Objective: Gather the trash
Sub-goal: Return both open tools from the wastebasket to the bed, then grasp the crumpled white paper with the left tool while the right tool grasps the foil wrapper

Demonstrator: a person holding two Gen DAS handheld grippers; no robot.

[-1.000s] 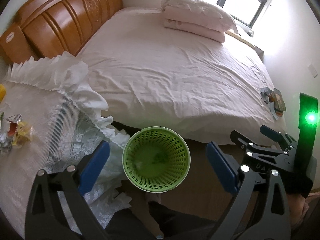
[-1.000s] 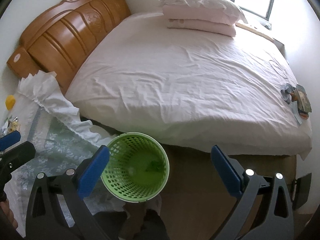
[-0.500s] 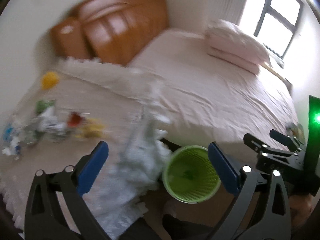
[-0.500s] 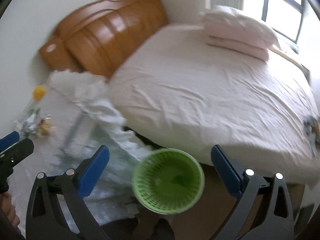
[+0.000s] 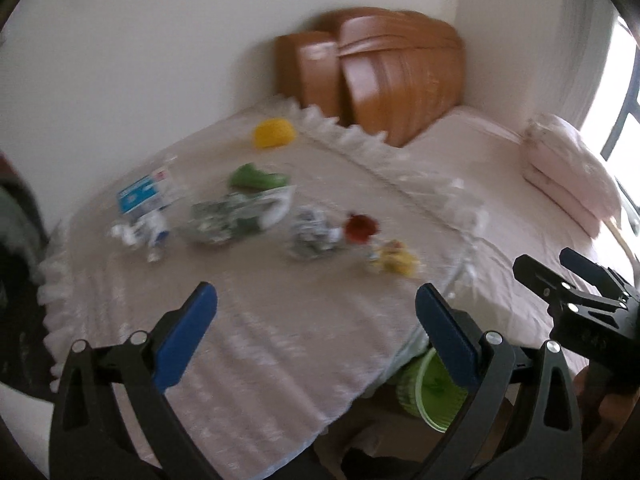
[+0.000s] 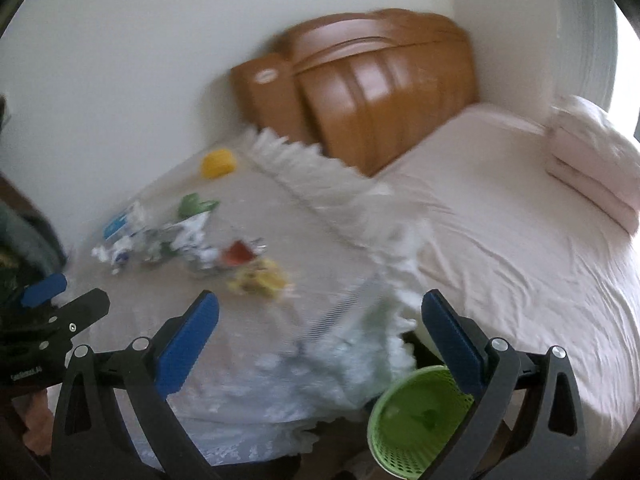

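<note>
Several pieces of trash lie on a lace-covered table (image 5: 260, 340): a yellow wrapper (image 5: 394, 260), a red piece (image 5: 360, 229), crumpled silver wrappers (image 5: 314, 236), a green wrapper (image 5: 256, 176), a blue-white pack (image 5: 144, 194) and a yellow lump (image 5: 274, 132). The yellow wrapper (image 6: 260, 276) also shows in the right wrist view. A green mesh bin (image 6: 416, 420) stands on the floor beside the table, also low right in the left wrist view (image 5: 432, 396). My left gripper (image 5: 316, 312) is open and empty above the table. My right gripper (image 6: 320, 316) is open and empty above the table edge.
A bed with a pink sheet (image 6: 500, 240), folded pillows (image 6: 592, 168) and a wooden headboard (image 6: 384, 80) stands right of the table. A white wall (image 5: 160, 60) lies behind the table. Both views are blurred by motion.
Both grippers have swung left, from over the green bin and bed toward the table. The trash now sits ahead of them and the bin lies low right. Both stayed open.
</note>
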